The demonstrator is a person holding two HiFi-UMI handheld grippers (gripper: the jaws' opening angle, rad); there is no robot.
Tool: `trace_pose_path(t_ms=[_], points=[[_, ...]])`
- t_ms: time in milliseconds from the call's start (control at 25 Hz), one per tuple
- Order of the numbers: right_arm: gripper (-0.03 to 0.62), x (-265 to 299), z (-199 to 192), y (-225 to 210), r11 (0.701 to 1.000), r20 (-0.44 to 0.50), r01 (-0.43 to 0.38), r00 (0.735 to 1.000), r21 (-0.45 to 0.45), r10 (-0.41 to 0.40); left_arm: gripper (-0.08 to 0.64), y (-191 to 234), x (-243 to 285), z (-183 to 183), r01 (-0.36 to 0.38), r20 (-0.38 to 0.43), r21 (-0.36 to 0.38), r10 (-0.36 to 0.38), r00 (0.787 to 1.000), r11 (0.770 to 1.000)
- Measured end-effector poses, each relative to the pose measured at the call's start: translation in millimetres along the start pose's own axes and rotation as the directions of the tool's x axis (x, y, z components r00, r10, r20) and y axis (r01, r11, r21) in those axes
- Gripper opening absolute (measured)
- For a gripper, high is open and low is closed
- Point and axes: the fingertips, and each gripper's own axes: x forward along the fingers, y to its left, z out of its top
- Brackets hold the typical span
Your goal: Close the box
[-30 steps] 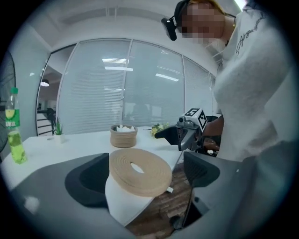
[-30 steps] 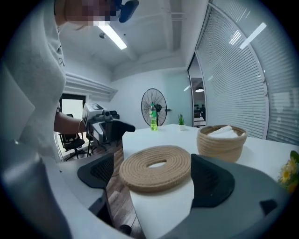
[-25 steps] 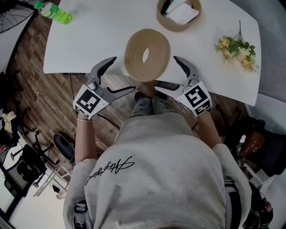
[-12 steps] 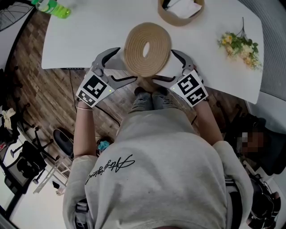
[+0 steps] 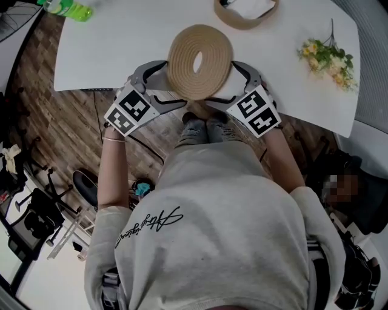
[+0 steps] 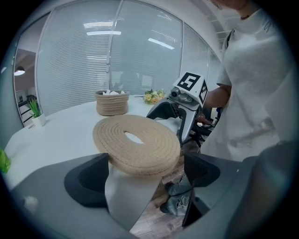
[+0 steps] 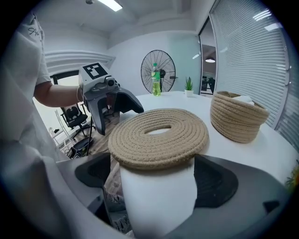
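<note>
The left tool (image 5: 174, 83) and right tool (image 5: 221, 85), both wide open, flank the rope lid (image 5: 200, 52) at the tabletop (image 5: 121, 42) edge; the woven basket (image 5: 245, 15) sits beyond.

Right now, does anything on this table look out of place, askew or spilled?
The woven lid lies flat at the near edge of the table, apart from the open basket that it presumably covers. The left gripper and right gripper flank it, jaws apart. Nothing looks spilled or damaged.

head view: overhead, steep down | left gripper view: low, near, facing 2 o'clock | right gripper view: low, near, facing 10 o'clock | shared: woven lid (image 5: 200, 53), tabletop (image 5: 115, 48)
</note>
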Motion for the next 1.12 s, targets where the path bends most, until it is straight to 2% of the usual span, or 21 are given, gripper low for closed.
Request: trace_pose_path(t_ms=[200,480,760,1120], points=[[0.548,3.2,0.4,0.0,0.999,-0.007,0.032,0.999,-0.011,-0.032,0.485,6.5,3.6,-2.7,-0.040,-0.021,0.008,0.040,0.999,0.999],[0.572,4.6,5.6,-0.6,0.999,0.013,0.042,0.999,0.035,-0.042,0.485,10.0,6.1,0.9,-0.049,0.040,-0.061,0.052,0.998,0.997],[0.586,6.5,7.6,-0.7,0.996,0.025,0.081,0.996,0.034,-0.082,0.485,8.8,8.5,1.2,-0.085,0.041,-0.041,0.087,0.995,0.996],[0.586,4.4,7.9,0.0,0.997,0.029,0.077,0.997,0.033,-0.078,0.483,5.1,8.9,2.5,-0.107,0.047,-0.040,0.109,0.993,0.993]])
